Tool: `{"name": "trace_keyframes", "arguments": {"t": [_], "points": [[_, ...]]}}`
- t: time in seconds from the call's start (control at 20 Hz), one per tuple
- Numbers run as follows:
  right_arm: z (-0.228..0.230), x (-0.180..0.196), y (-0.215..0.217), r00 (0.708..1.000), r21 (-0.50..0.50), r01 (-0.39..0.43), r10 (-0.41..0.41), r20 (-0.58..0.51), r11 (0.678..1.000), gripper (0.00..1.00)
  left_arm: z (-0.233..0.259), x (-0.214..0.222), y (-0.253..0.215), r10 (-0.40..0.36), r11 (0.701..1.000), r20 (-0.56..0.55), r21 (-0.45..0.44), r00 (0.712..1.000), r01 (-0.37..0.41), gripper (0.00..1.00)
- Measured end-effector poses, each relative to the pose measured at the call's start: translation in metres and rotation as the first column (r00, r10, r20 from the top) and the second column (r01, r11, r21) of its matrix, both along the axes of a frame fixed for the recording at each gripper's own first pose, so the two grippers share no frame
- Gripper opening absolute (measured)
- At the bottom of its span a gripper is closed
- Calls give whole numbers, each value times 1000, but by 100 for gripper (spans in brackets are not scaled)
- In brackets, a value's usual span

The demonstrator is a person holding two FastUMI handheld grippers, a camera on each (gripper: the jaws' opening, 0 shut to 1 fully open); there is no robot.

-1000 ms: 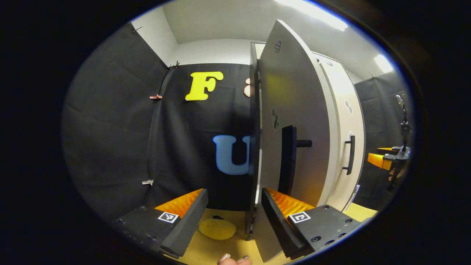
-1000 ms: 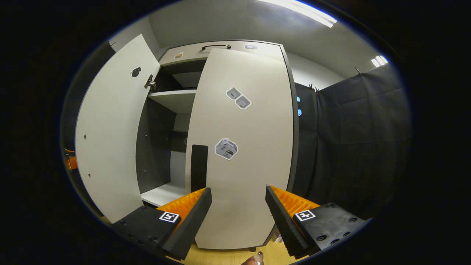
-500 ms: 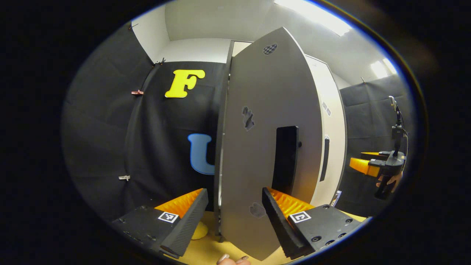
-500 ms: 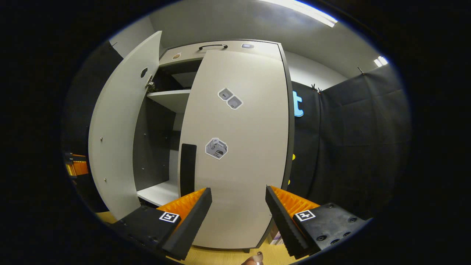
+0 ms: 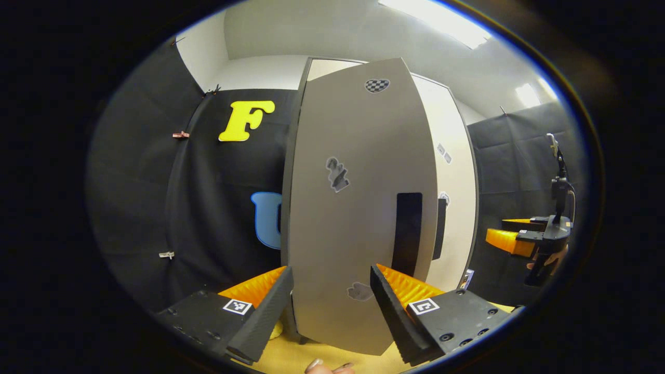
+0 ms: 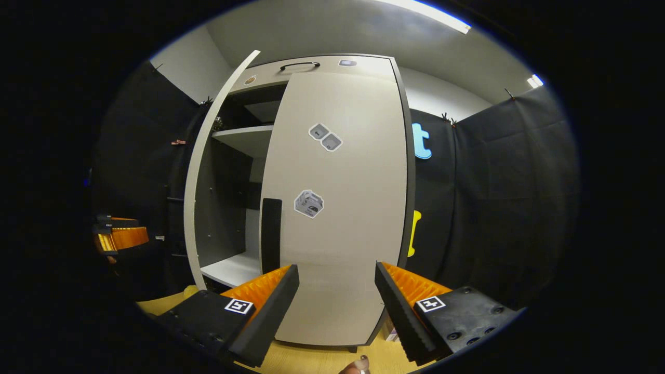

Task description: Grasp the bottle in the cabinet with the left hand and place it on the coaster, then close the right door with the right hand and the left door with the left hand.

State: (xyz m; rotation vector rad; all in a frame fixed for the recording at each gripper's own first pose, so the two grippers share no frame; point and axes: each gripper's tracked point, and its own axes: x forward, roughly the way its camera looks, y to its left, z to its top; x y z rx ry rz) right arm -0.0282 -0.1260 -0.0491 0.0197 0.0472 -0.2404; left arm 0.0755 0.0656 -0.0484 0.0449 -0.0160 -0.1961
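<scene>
Pale grey laminate takes up the middle of the left gripper view: the left door (image 5: 358,208) of the cabinet (image 5: 457,171) stands swung partway out, its outer face turned toward the camera, with a dark vertical handle (image 5: 408,234) near its free edge and a few small stickers on it. The left gripper (image 5: 331,306) is just in front of the door's lower part, its fingers spread wide apart with nothing between them; whether either fingertip touches the panel cannot be told. Past the door's right edge is the right door (image 5: 457,218), lying flat against the cabinet front. At the far right, the right gripper (image 5: 506,240) hangs in the air, held by a hand (image 5: 545,259). A sliver of the yellow coaster (image 5: 277,329) shows on the wooden table (image 5: 311,358) behind the left finger; no bottle can be made out there.

In the right gripper view, the right door (image 6: 343,208) faces the camera, shut or nearly so, with two sticker patches and a dark handle (image 6: 270,234) at its left edge. The right gripper (image 6: 336,301) is wide open and empty, apart from the door. To the left, the left door (image 6: 202,182) is seen edge-on, standing out from the cabinet, and between the doors an upper shelf (image 6: 244,136) and the pale cabinet floor (image 6: 231,267) are visible. The left gripper (image 6: 117,238) shows at the far left edge.
</scene>
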Motion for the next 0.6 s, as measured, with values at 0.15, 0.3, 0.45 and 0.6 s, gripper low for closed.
{"name": "trace_keyframes", "arguments": {"t": [0.15,0.3,0.45,0.6], "points": [[4,-7,7,1000,21,-10,9,13,1000,98,-3,-1,-9,-10,1000,-16,7,1000,10,94],[9,-13,14,1000,30,-19,19,25,999,98,-4,-3,-14,-4,1000,-27,24,1000,4,94],[11,-15,18,999,18,-24,23,24,1000,97,-4,-5,-22,-21,999,-28,31,999,22,94],[13,-19,21,999,14,-25,25,25,1000,97,-2,-7,-32,-44,998,-23,32,999,45,94]]}}
